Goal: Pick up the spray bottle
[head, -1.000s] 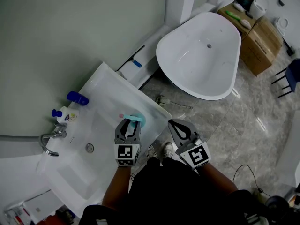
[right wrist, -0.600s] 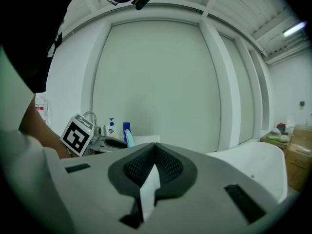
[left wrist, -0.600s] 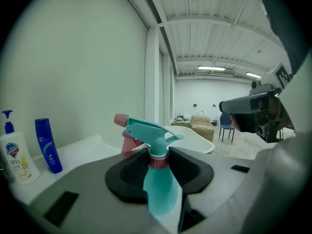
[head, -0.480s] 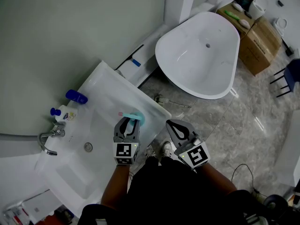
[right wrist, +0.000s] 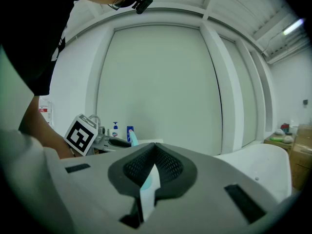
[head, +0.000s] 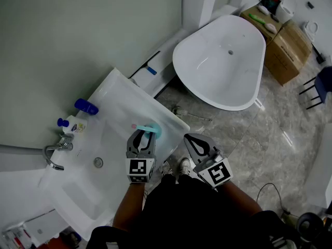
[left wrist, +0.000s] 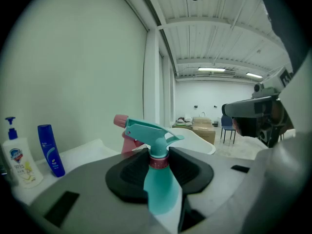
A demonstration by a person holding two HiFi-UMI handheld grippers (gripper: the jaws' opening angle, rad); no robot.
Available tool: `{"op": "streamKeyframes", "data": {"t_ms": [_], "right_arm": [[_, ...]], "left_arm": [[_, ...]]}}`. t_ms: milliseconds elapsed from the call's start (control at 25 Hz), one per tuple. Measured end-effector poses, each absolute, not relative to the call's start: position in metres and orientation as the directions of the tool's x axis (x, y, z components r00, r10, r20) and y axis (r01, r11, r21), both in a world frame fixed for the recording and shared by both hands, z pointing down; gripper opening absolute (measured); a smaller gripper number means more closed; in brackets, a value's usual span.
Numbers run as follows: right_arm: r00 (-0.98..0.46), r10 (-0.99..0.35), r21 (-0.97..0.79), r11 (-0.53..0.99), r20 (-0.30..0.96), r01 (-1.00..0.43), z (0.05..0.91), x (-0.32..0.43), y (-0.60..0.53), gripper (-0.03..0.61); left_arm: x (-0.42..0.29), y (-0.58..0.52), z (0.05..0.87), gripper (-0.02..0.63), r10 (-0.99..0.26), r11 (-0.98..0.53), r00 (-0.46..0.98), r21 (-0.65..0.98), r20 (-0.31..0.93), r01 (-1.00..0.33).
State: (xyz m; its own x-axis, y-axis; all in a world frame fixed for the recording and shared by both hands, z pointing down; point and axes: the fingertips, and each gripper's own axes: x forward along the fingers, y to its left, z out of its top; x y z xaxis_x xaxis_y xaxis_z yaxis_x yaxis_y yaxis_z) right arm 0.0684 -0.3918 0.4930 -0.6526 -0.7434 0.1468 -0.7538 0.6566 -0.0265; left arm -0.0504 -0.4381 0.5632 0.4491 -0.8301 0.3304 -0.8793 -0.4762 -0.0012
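Note:
The spray bottle (head: 152,130) is teal with a pink nozzle tip and a pink collar, and it sits over the right rim of the white sink (head: 111,95). My left gripper (head: 142,138) is shut on its neck. In the left gripper view the trigger head (left wrist: 148,132) rises just above the left gripper (left wrist: 158,156), whose pads press the neck from both sides. The bottle's base is hidden. My right gripper (head: 195,141) hangs to the right of the sink over the floor. In the right gripper view the right gripper (right wrist: 155,148) is shut with nothing held.
A blue bottle (head: 85,107) and a white pump bottle (head: 73,126) stand on the sink's back ledge by the wall, near the faucet (head: 55,152). A white bathtub (head: 220,61) lies beyond on the grey floor, with cardboard boxes (head: 286,41) behind it.

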Motion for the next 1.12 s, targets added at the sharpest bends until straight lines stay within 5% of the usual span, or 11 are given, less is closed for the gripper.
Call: {"op": "streamKeyframes", "data": {"t_ms": [760,1120], "right_arm": [[-0.679,-0.733,0.021,0.680,0.033,-0.733,0.450,0.052,-0.395,-0.002],[-0.602,-0.798,0.089,0.597,-0.031,-0.797,0.410,0.104,-0.414,-0.002]], "left_arm": [[-0.058,-0.434,0.433,0.130,-0.902,-0.427,0.421,-0.055,0.093,-0.902],[-0.051,-0.416,0.371,0.132,-0.894,-0.444,0.447,-0.092,-0.016,-0.891]]}}
